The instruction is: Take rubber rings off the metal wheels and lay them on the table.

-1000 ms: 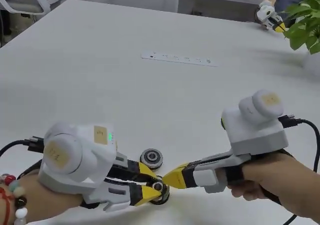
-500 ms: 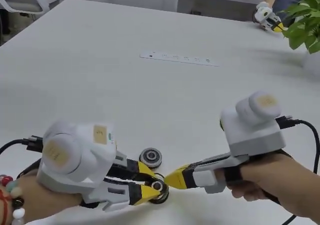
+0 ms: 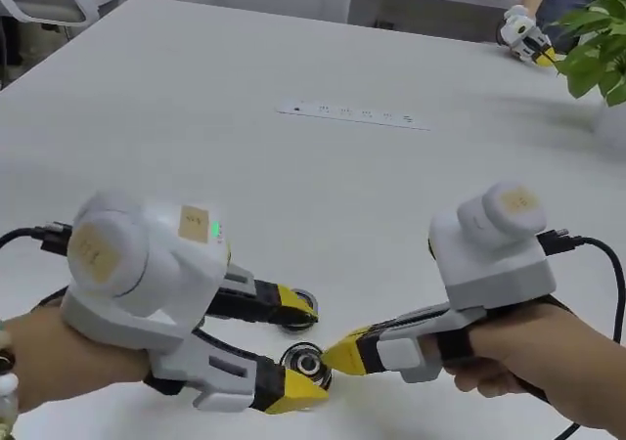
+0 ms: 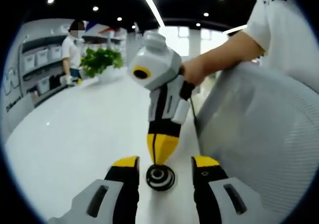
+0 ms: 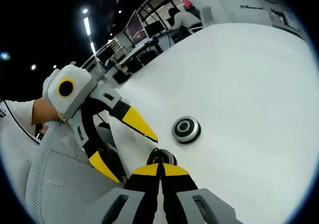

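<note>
- My left gripper (image 3: 318, 350) has its fingers spread wide, one on each side of the near wheel (image 3: 305, 364), which lies flat on the white surface (image 3: 293, 186).
- In the left gripper view there is a clear gap between that wheel (image 4: 160, 177) and each yellow fingertip (image 4: 125, 162).
- My right gripper (image 3: 327, 357) has its fingers pressed together into one yellow point, and the tip sits against the near wheel's rim.
- I cannot tell whether that tip has caught any rubber.
- In the right gripper view the near wheel (image 5: 161, 156) sits just past my closed fingertips (image 5: 149, 171).
- A second wheel (image 5: 186, 129) lies flat a little farther out, apart from the first, with its dark rubber ring (image 5: 174, 130) on.
- In the head view the second wheel (image 3: 303, 315) is half hidden behind the left gripper's upper finger.
- A power strip (image 3: 352, 115) lies well away, towards the far side of the surface.
</note>
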The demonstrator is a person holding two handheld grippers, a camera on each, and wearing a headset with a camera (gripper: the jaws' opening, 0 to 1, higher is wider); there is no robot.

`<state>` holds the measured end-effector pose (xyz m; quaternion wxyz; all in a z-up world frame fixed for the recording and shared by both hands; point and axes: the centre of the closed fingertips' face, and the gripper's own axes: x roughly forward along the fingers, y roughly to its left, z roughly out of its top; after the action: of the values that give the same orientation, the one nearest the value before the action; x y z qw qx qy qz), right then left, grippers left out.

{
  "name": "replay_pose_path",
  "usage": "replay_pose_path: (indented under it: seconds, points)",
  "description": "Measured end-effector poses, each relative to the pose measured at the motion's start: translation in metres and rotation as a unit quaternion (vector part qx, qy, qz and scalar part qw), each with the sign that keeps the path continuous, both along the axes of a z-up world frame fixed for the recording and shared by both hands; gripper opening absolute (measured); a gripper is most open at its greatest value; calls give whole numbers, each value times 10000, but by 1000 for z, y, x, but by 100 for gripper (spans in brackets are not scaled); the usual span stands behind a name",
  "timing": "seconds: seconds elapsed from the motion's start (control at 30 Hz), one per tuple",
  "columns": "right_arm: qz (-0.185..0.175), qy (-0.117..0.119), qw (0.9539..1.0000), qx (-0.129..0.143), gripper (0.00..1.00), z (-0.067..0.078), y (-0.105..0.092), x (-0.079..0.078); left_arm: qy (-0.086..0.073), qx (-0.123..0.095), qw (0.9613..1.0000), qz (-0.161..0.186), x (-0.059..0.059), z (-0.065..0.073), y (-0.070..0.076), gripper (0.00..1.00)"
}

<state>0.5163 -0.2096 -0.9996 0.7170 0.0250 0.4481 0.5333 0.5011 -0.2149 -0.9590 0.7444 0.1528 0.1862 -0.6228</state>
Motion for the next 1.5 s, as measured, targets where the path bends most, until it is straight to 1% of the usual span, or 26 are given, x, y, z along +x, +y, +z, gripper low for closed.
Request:
replay_pose_path:
  seconds: [0.03,0.07,0.1,0.13,0.2,0.33,0.4,0.47,0.57,0.6,0.67,0.7,0.8,0.87,0.97,1.03,1.1,1.27,1.37,1.5]
  points:
    - [-1,3,10000,5,0,0,0,0,-39,10,10000,-26,0,3,1,47]
    - [-6,11,10000,22,0,1,0,0,-119,25,9999,-56,0,7,2,50]
    - [-4,14,10000,32,0,2,0,0,-153,23,9999,-68,0,11,3,54]
    - [8,11,10000,39,0,2,1,-1,-152,34,9998,-86,0,15,5,58]
    - [26,-7,10000,36,0,3,0,-1,-199,59,9997,-91,1,21,8,60]
    - [17,-14,9999,105,0,8,0,-2,-291,164,9994,-132,-2,34,20,67]
    - [0,-24,9999,146,0,10,0,-1,-303,146,9994,-40,-2,43,28,70]
    - [-6,-40,9999,129,0,10,0,-1,-290,65,9995,68,-1,52,36,72]
    - [-21,-56,9999,157,0,13,-1,0,-337,34,9991,260,2,61,49,75]
    - [-40,-78,9998,175,0,14,-2,1,-365,54,9987,343,3,63,56,76]
    - [-55,-112,9997,190,0,16,-2,2,-418,127,9979,475,5,63,66,78]
    - [-63,-126,9997,208,0,17,-2,2,-413,152,9976,539,5,63,71,79]
    - [-114,-164,9994,280,0,22,-3,5,-346,117,9958,844,5,64,89,81]
    - [-151,-175,9992,330,0,25,-3,6,-331,124,9947,962,4,64,98,82]
    - [-235,-187,9987,422,0,30,-5,10,-287,166,9920,1219,0,61,114,83]
    - [-280,-190,9984,453,0,31,-7,12,-227,94,9897,1410,-2,60,121,84]
    - [-364,-192,9977,532,0,34,-8,14,-203,53,9882,1518,-6,59,127,85]
    - [-492,-214,9963,673,0,41,-10,17,-125,55,9839,1783,-14,53,139,88]
    - [-538,-221,9954,757,0,46,-8,19,-11,24,9821,1882,-20,48,142,89]
    - [-555,-253,9945,847,0,52,-4,17,51,26,9804,1970,-27,41,145,90]
